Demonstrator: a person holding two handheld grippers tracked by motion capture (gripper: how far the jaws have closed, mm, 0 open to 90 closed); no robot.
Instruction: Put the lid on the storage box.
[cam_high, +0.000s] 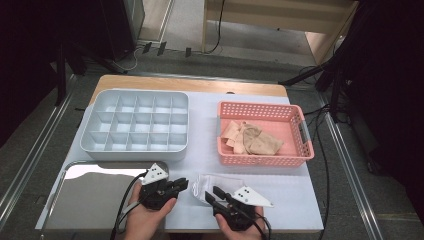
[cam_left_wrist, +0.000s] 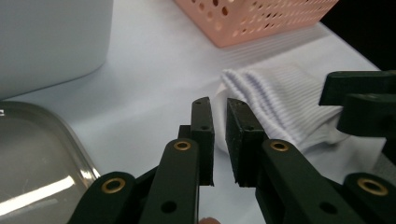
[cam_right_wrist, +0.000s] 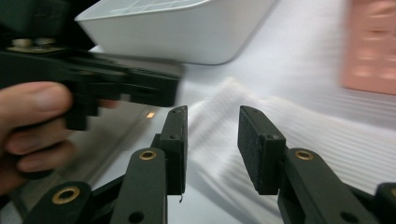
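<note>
— Left gripper (cam_high: 183, 186): noted near the front table edge, at about seven o'clock from table centre. Jaws nearly together, a thin slit left between the pads, nothing caught in it. Tips pointed toward three o'clock, at the folded white ribbed cloth (cam_high: 216, 184).

— Confirmed. Right gripper (cam_high: 210, 196)?

— Found at roughly six o'clock, just beside the left one. Jaws parted to a moderate gap, pads clear of any fabric. Cloth seen lying under and beyond the tips; not gripped.

— Location of the cloth?

— Laid flat on the pale sheet (cam_high: 295, 200) covering the table, between the two sets of tips, at six o'clock from the pink perforated plastic basket (cam_high: 305, 150). Touched or not by the right tips: could not tell.

— Surroundings?

— Pale grey plastic tray with square compartments (cam_high: 135, 150) at ten o'clock, compartments bare. Beige crumpled fabric (cam_high: 252, 139) inside the basket at two o'clock. Shiny flat metal tray (cam_high: 85, 200) at eight o'clock, directly beside the left hand (cam_high: 147, 217).
</note>
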